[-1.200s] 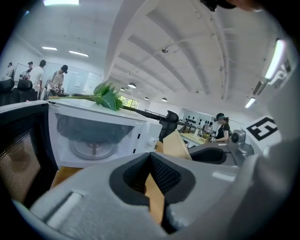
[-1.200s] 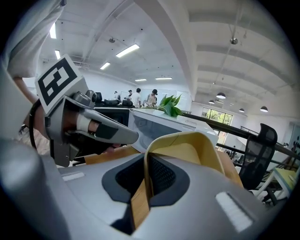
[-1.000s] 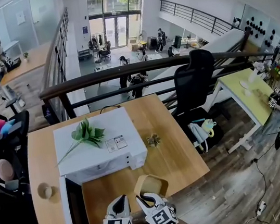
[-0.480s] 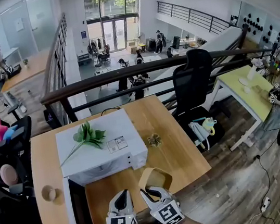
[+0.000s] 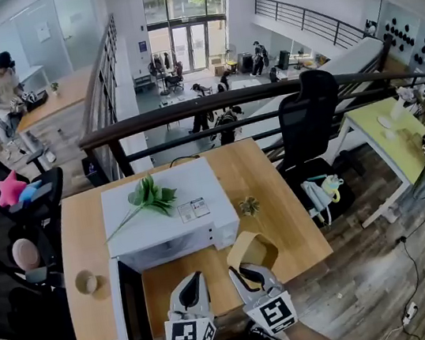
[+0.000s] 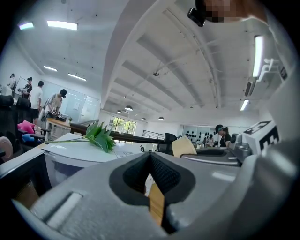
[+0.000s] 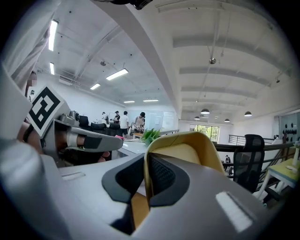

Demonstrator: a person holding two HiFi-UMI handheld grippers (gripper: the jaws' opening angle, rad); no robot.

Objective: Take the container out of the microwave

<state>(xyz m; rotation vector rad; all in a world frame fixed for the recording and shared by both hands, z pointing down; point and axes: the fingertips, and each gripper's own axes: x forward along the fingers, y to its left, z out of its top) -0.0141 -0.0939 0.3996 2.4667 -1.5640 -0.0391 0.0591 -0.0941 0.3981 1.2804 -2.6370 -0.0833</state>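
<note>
The white microwave (image 5: 168, 220) stands on the wooden table (image 5: 280, 218) with its door (image 5: 131, 310) swung open toward me. The tan container (image 5: 251, 249) is outside it, held over the table's front right of the oven. My right gripper (image 5: 249, 275) is shut on the container's near rim; in the right gripper view the container's wall (image 7: 187, 150) sits between the right gripper's (image 7: 146, 173) pads. My left gripper (image 5: 190, 293) hovers just left of it, shut with nothing held. In the left gripper view the left gripper (image 6: 150, 171) shows closed pads, with the container (image 6: 183, 146) to its right.
A green leafy sprig (image 5: 148, 195) lies on top of the microwave. A small cup (image 5: 87, 285) stands on the table left of the door, and a small dried plant (image 5: 249, 206) right of the oven. A black office chair (image 5: 309, 122) and a railing (image 5: 187, 113) stand behind the table.
The container in my right gripper has risen and shifted a little right, away from the table's front edge. The left gripper stays beside it.
</note>
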